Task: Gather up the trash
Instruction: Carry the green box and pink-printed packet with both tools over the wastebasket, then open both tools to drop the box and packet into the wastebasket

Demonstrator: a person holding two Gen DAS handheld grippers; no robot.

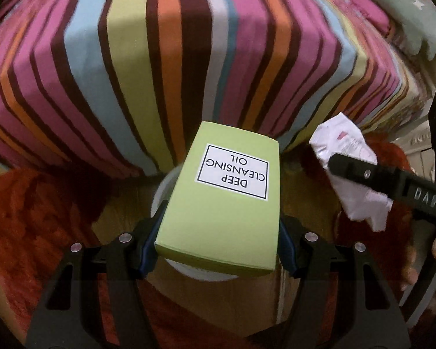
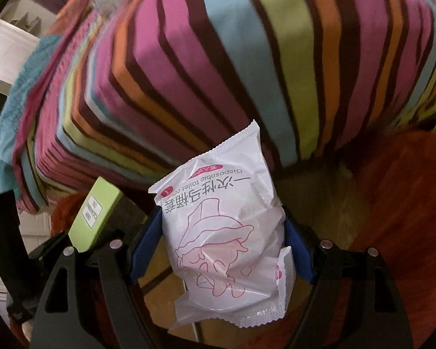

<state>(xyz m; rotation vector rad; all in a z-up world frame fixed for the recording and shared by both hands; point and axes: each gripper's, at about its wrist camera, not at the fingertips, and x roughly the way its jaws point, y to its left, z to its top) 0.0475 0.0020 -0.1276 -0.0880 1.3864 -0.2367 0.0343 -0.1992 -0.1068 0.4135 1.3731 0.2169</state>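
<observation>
Left gripper (image 1: 218,247) pinches a stiff, light green carton (image 1: 223,197) across its sides above what may be a white bin (image 1: 165,186); right gripper (image 2: 222,250) clamps a soft, slippery white packet (image 2: 226,232) mid-body.

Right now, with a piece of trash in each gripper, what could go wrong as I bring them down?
1. The left gripper pinches the green box only near its end, so it may pivot or slip.
2. The right gripper squeezes a soft white packet; slack plastic could slide out.
3. The grippers are close together, so they could knock each other over the white rim below the box.
</observation>
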